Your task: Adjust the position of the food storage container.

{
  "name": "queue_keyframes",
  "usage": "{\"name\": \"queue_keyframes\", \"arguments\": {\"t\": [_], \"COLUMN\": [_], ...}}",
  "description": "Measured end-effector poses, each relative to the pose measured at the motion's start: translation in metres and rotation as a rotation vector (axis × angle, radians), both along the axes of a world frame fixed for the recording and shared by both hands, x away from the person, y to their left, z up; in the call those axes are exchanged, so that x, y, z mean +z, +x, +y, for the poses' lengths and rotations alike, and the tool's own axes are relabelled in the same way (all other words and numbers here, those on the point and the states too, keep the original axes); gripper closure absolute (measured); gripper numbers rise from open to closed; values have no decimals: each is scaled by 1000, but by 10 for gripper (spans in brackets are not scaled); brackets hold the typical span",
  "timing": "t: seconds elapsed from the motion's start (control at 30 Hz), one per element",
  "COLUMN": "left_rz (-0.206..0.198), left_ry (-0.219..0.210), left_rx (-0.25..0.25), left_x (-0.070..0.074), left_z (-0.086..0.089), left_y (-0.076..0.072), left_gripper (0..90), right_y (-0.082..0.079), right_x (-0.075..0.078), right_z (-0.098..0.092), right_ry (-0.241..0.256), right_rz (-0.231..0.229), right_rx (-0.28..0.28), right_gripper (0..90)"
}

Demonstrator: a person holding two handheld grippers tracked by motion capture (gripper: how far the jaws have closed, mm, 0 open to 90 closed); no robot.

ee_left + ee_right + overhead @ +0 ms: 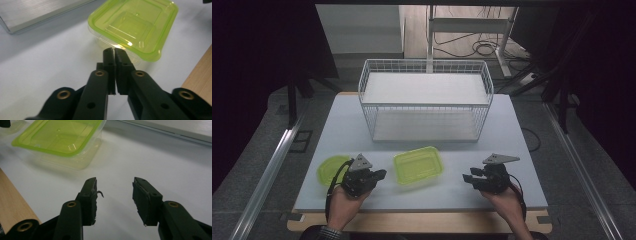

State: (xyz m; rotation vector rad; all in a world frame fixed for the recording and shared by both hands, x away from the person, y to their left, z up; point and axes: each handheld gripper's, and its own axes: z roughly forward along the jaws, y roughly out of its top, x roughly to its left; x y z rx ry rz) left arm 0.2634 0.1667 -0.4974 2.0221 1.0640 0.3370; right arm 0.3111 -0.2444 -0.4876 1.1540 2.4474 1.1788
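A rectangular clear container with a lime-green lid (418, 165) sits at the front middle of the white table (512, 130). A round container with a green lid (331, 168) lies to its left, partly behind my left gripper (380, 174). That gripper is shut and empty, its tips just short of the rectangular container (133, 25) in the left gripper view. My right gripper (467, 178) rests at the front right, open, with nothing between its fingers. In the right gripper view the container (60, 138) lies ahead to the left of the right gripper (114, 183).
A white wire basket rack (426, 100) with two shelves stands at the back middle of the table. The wooden table edge (422, 221) runs along the front. Cables and a stand sit on the floor behind.
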Motion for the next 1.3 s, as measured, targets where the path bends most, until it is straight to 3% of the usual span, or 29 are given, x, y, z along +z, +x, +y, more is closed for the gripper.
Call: {"name": "queue_keyframes", "arguments": {"t": [0.1, 0.17, 0.23, 0.3, 0.4, 0.5, 0.53, 0.6, 0.67, 0.7, 0.8, 0.93, 1.07, 1.2, 1.3], "left_rz": [4, -5, -9, -27, -44, -44, -44, -35, -34, -36, -35, -24, -15, -6, -8], "left_ry": [-13, -8, -8, 2, 16, 15, 15, 24, 25, 25, 27, 19, 23, 26, 27], "left_rx": [3, 12, 14, 26, 55, 74, 74, 99, 109, 120, 151, 168, 161, 148, 137], "left_x": [-4, -4, -3, -1, 4, 7, 7, 2, 0, -2, -8, -13, -18, -19, -18], "left_z": [-1, -5, -6, -8, -14, -23, -23, -30, -31, -32, -33, -33, -37, -38, -40], "left_y": [0, 5, 7, 15, 30, 56, 56, 72, 76, 78, 82, 86, 88, 87, 85], "left_gripper": [727, 706, 725, 829, 895, 900, 900, 900, 900, 900, 900, 899, 900, 900, 900], "right_y": [4, 10, 12, 16, 23, 27, 27, 30, 33, 41, 52, 77, 94, 105, 104], "right_x": [2, 5, 6, 7, 8, 6, 6, 7, 8, 10, 11, 11, 5, -2, -1], "right_z": [3, 9, 11, 18, 30, 42, 43, 45, 45, 50, 59, 92, 113, 122, 121], "right_ry": [2, 16, 17, 19, 15, 1, -2, 0, 9, 40, 49, 31, -1, -8, -21], "right_rz": [-11, -10, -13, -19, -24, -24, -25, -25, -25, -21, -27, -46, -48, -38, -42], "right_rx": [1, 12, 18, 31, 47, 68, 68, 65, 60, 54, 57, 73, 72, 68, 79], "right_gripper": [495, 519, 532, 576, 671, 772, 788, 810, 820, 835, 841, 851, 852, 852, 851]}}
